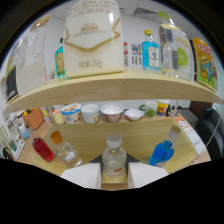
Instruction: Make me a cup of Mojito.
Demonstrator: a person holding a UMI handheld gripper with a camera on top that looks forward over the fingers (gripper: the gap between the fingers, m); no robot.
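The claw [114, 176] sat at the bottom centre of the frame, its two white fingers [85, 176] spread to either side of a clear bottle [114, 157] with a pale cap; the bottle stood on the desk [90, 131] between them, and whether the fingers pressed on it or left a gap could not be told. To the lower left of the frame stood a red bottle [43, 149], and beside it a clear bottle with an orange cap [65, 150], tilted in the wide view; to the lower right a blue bottle [163, 150] with a pale cap leaned toward the right. Across the middle of the frame, at the back of the desk under the shelf [110, 85], ran a row of bowls [111, 112]; their contents could not be told. A white bag [93, 37] with printed text filled the upper centre, standing on the shelf; right of it stood a small blue bottle [150, 50], then a tall clear bottle [172, 50], then a yellow packet [205, 62] at the upper right; a clear container [31, 57] stood at the upper left.
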